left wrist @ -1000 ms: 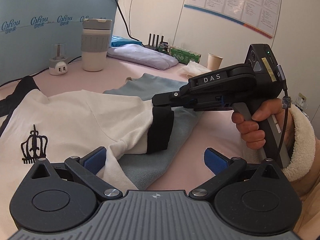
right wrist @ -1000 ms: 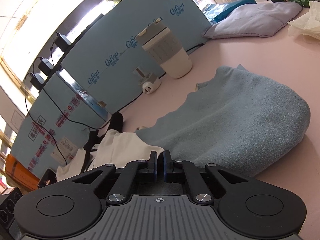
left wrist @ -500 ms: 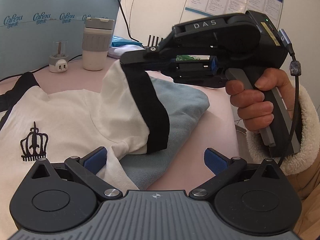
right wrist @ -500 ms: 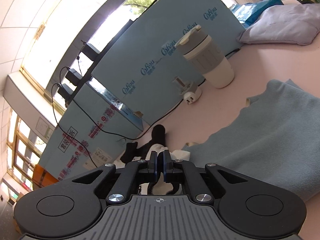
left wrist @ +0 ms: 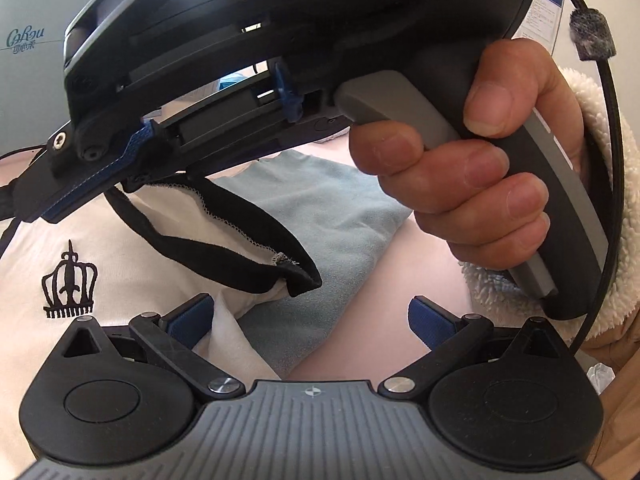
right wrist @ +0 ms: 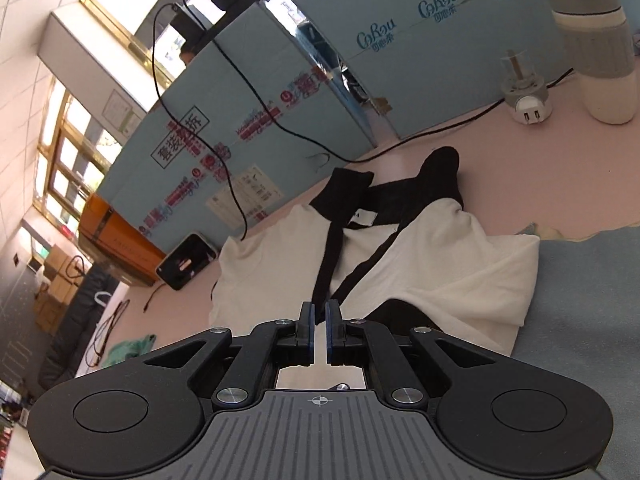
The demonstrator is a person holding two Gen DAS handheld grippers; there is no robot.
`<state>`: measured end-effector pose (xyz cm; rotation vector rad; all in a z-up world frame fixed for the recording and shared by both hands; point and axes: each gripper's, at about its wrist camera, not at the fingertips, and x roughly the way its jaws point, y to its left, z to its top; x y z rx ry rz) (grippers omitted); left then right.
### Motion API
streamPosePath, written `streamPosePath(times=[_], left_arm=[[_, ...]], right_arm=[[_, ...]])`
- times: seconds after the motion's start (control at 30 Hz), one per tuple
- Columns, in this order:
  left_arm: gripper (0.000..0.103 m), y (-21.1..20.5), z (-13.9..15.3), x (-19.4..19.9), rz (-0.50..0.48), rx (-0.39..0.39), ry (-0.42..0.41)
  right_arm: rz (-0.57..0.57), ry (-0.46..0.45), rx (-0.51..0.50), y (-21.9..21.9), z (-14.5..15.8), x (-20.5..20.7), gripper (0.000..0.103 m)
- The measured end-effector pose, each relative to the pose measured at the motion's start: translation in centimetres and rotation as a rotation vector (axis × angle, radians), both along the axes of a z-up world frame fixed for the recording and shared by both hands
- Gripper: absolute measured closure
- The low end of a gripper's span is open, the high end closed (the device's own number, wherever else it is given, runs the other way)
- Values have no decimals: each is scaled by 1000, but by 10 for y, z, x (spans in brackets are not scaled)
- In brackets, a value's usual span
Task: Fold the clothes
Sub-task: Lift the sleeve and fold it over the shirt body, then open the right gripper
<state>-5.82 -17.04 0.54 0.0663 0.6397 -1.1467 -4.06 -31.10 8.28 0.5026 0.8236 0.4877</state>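
Observation:
A white shirt (left wrist: 160, 264) with a black crown emblem (left wrist: 70, 280) lies spread on the pink table (left wrist: 400, 280). My right gripper (left wrist: 80, 188) fills the top of the left wrist view, held by a hand (left wrist: 460, 168). It is shut on the shirt's black-cuffed sleeve (left wrist: 240, 240), which hangs lifted over the shirt body. In the right wrist view its pads (right wrist: 319, 320) stand almost together above the shirt (right wrist: 440, 264) and its black collar (right wrist: 400, 188). My left gripper (left wrist: 310, 320) is open low over the shirt's edge, with a white fold beside its left finger (left wrist: 188, 316).
A light blue cloth (left wrist: 332, 208) lies under the shirt's right side, also at the right (right wrist: 580, 300). A tumbler (right wrist: 592, 52) and a plug adapter (right wrist: 528, 100) stand by the blue boards (right wrist: 440, 60). A dark device (right wrist: 186, 260) lies at the table's far corner.
My right gripper has risen with the sleeve and carried it left over the shirt, close in front of the left camera. The left gripper has stayed put and open.

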Motion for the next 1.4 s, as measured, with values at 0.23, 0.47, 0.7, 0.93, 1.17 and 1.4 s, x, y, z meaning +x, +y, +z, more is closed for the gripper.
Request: streamPosePath(times=[0.23,0.47,0.7,0.93,1.17,1.4], left_arm=[[0,8,-2,11,-1,-34,42],[0,11,-2,12,-1,-30,36],[0,11,-9,19,-2,-38,45],[0,11,-8,20,-2,-41,48],[0,11,-9,21,-3,-41,48],[0,12,-9,20,-2,-37,43]], right_arm=[[-8,-65,38,-11,21,-17,91],[-146,-164,-51,-51,42,-49,77],[-137,-90,-132,-55,11,-59,55],[-46,-37,-211,-34,-8,-57,52],[23,-81,-317,-15,-8,-58,58],[51,-147,-370,1,-5,-54,96]])
